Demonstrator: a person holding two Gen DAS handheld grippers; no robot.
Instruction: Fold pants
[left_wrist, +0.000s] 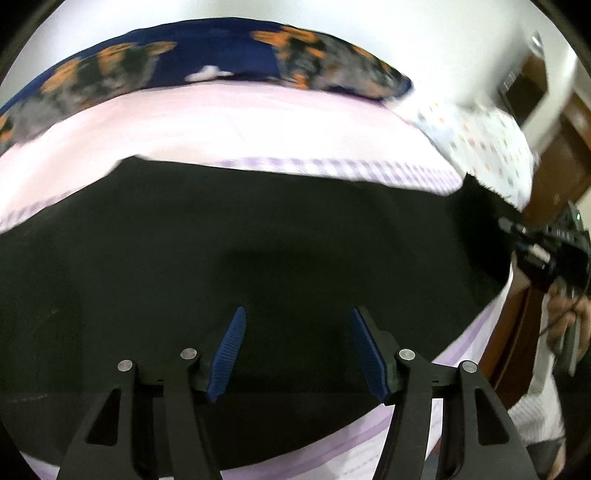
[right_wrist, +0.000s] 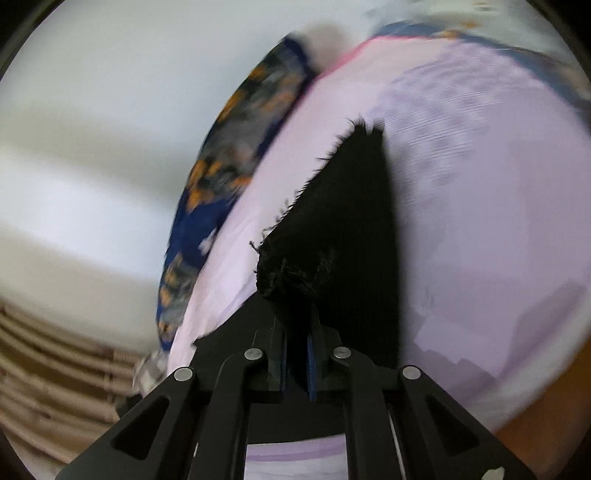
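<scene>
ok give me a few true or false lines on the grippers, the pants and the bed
1. The right gripper is shut on a frayed end of the black pants. True.
2. The left gripper pinches the pants. False: its jaws stand apart over the pants, with nothing between the pads.
3. The pants lie on a pale pink sheet. True.
4. The pants are light blue. False: they are black.
5. A blue and orange patterned cloth lies at the far side of the sheet. True.
</scene>
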